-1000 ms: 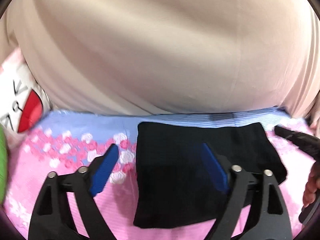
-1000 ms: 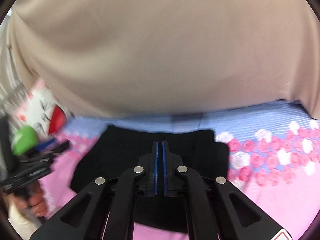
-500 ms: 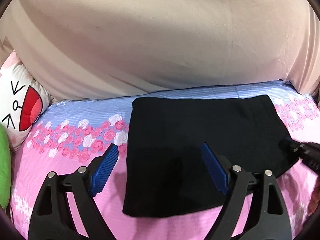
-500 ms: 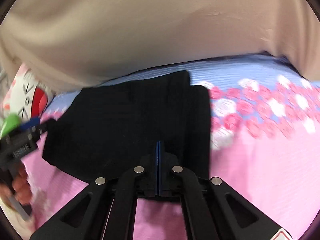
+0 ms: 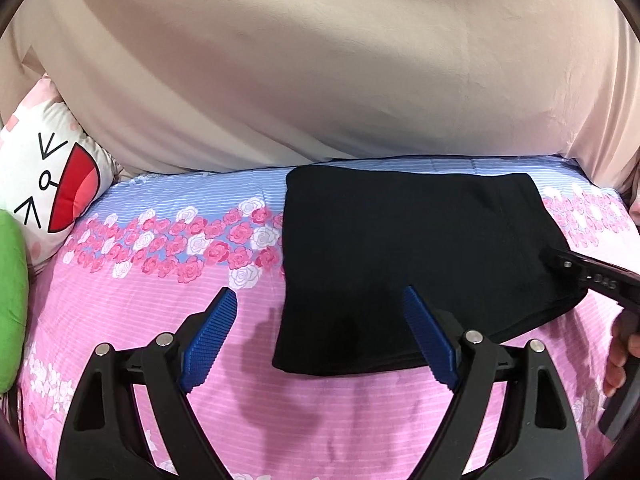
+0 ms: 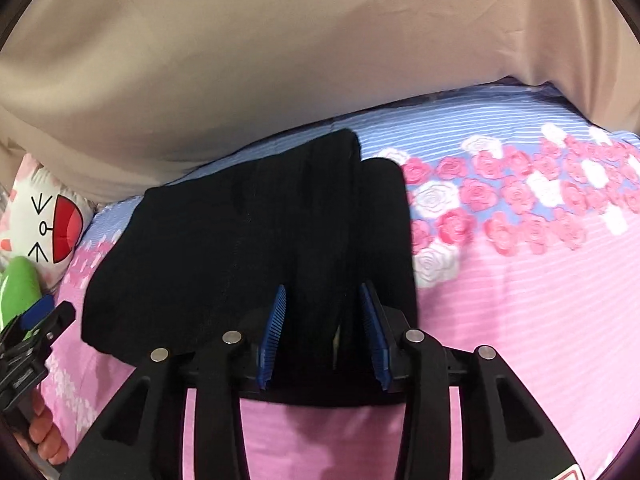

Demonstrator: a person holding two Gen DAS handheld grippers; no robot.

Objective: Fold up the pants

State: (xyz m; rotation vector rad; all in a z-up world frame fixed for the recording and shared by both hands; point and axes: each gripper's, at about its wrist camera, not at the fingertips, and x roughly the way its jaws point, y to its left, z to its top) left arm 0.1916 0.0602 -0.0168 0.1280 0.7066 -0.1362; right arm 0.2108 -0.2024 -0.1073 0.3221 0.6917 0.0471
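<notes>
Folded black pants [image 5: 416, 256] lie on the floral bedsheet [image 5: 160, 300]; a cartoon pillow [image 5: 48, 184] sits far left. The left gripper [image 5: 320, 336] gapes wide, empty. The right gripper [image 6: 324, 332], fingers parted, straddles the pants' near edge without pinching.

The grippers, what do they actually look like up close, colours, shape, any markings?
Both match. The left gripper and right gripper have matte black, triangulated plastic linkages with cut-out windows and round silver pivot pins. The jaws carry bright blue ribbed pads. A red-and-white sticker corner shows on the right one. No cables visible. Bare fingers grip the left handle; no sleeve shows.
</notes>
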